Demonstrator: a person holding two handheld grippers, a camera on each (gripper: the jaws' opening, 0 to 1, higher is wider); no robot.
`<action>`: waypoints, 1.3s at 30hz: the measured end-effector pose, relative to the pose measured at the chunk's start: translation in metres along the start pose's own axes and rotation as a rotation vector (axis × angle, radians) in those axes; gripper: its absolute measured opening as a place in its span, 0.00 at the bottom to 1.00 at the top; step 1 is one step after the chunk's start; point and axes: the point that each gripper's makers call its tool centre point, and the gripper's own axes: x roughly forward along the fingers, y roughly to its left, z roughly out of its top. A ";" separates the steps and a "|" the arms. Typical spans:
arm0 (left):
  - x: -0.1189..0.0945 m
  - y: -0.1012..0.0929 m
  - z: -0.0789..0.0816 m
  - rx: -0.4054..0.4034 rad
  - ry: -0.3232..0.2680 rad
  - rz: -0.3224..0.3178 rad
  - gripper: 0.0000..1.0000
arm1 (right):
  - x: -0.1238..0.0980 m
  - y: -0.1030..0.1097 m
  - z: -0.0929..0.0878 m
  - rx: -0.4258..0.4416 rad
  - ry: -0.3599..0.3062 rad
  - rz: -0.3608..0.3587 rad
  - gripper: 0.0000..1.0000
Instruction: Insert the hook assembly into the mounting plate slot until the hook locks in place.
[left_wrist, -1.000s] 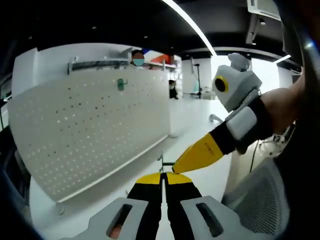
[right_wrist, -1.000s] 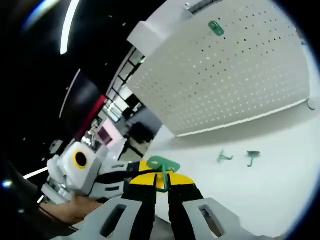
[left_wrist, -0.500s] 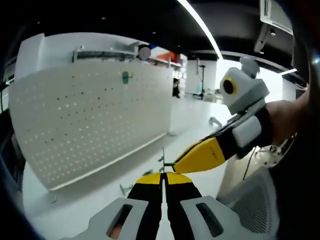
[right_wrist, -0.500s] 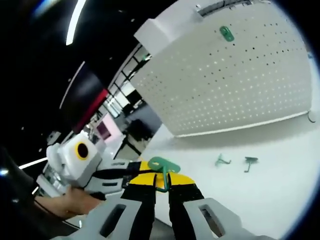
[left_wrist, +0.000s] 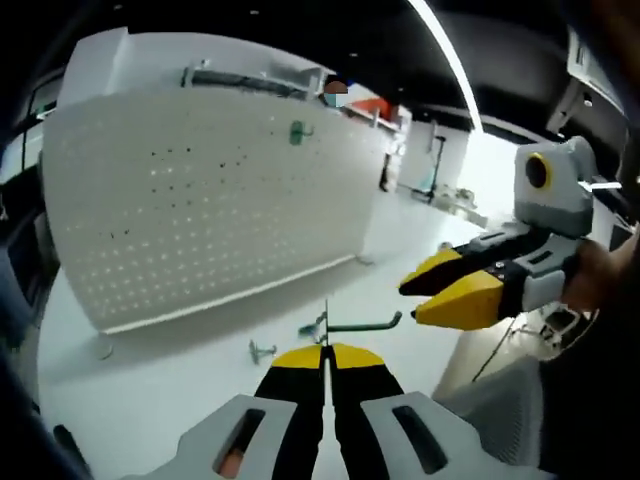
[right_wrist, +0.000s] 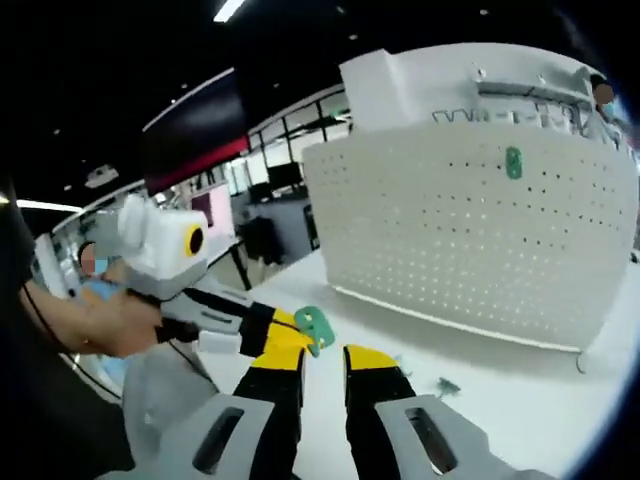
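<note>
Your left gripper (left_wrist: 325, 352) pinches its yellow-tipped jaws tight on the hook assembly (left_wrist: 352, 323), a thin grey-green wire rod running sideways from the tips, with a short upright stem and a small bent end. In the right gripper view that same piece shows its green flat plate (right_wrist: 312, 328) at the left gripper's tips. Your right gripper (right_wrist: 322, 356) stands with jaws parted, holding nothing. The white pegboard (left_wrist: 200, 200) rises behind the white table (left_wrist: 160, 370), carrying a green mounting plate (left_wrist: 297, 131). Two spare hooks (left_wrist: 262, 349) lie on the table.
</note>
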 end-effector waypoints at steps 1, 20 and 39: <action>0.000 0.002 -0.002 0.005 0.004 0.002 0.01 | 0.000 0.001 0.000 -0.016 0.000 -0.002 0.13; -0.005 -0.017 -0.006 -0.088 0.056 -0.075 0.01 | 0.006 0.019 -0.001 -0.198 0.042 0.028 0.12; -0.007 -0.042 0.009 -0.176 0.047 -0.181 0.01 | 0.009 0.011 0.001 -0.247 0.037 -0.013 0.04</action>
